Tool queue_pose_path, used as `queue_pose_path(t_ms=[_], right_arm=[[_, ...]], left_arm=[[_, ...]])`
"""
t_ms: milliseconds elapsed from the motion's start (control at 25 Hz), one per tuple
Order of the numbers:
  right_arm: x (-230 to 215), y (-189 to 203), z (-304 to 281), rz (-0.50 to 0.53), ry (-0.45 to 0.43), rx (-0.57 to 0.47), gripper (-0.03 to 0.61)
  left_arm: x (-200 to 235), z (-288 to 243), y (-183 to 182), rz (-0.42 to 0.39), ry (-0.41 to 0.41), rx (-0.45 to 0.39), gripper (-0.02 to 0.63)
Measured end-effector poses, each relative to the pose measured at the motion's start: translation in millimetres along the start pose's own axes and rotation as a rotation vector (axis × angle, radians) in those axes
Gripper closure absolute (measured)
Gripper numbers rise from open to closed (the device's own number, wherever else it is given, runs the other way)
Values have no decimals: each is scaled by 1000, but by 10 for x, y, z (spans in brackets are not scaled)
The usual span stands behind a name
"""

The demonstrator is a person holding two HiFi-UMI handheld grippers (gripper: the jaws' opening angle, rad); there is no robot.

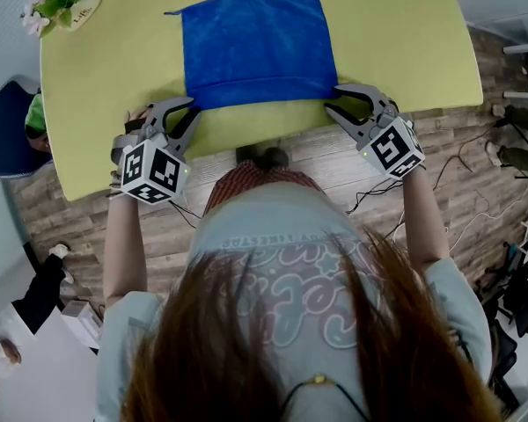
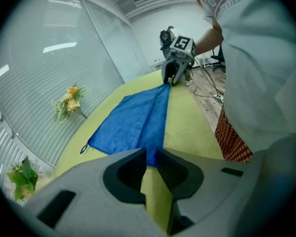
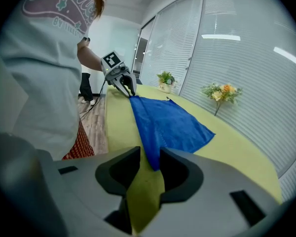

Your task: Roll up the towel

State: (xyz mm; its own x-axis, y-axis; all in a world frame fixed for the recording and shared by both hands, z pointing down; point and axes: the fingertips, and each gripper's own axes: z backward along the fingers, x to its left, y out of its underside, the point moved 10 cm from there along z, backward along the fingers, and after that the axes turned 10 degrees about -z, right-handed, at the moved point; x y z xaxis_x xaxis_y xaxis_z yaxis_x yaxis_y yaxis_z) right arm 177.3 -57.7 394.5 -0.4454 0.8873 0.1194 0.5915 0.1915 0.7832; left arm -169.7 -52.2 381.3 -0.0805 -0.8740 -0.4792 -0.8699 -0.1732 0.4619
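Observation:
A blue towel (image 1: 255, 47) lies flat and spread out on the yellow-green table (image 1: 106, 86). My left gripper (image 1: 194, 106) sits at the towel's near left corner. In the left gripper view its jaws (image 2: 149, 154) are nearly together, and the towel (image 2: 133, 117) corner shows just past the tips, lying flat and not pinched. My right gripper (image 1: 333, 98) is at the near right corner. In the right gripper view its jaws (image 3: 150, 157) stand apart over the table, and the towel (image 3: 167, 120) corner reaches between the tips without being pressed. Each view also shows the other gripper at the far corner.
A small pot of flowers (image 1: 62, 3) stands at the table's far left corner. More flowers (image 3: 219, 93) stand along the window side. The person's body is close against the table's near edge. Cables lie on the wooden floor (image 1: 475, 148), and a blue chair (image 1: 4, 130) stands at the left.

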Motion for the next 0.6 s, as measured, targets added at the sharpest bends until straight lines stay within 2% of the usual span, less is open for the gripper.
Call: queue_pose_path(t_ms=[80,120,160,280,400,600], right_arm=[[-15,1,-3,18,7,2,467],[-10,2,-2,35,20,5,522],[-1,5,-2,47,31,6,540],[11,-9,-12,48,28,7,532],[20,-23,-27,90,38,14,518],[31,-16,-47,112,55,8,557]], left_arm=[[10,-9,3,-10,9,2,578],[10,-12,6,-15,10,2,578],[7,-11,7,-21,9,3,580],[-6,9,12,-21,12,4,580],[-27,41,28,-3,54,-6,576],[-17,28,12,-14,80,-5,561]])
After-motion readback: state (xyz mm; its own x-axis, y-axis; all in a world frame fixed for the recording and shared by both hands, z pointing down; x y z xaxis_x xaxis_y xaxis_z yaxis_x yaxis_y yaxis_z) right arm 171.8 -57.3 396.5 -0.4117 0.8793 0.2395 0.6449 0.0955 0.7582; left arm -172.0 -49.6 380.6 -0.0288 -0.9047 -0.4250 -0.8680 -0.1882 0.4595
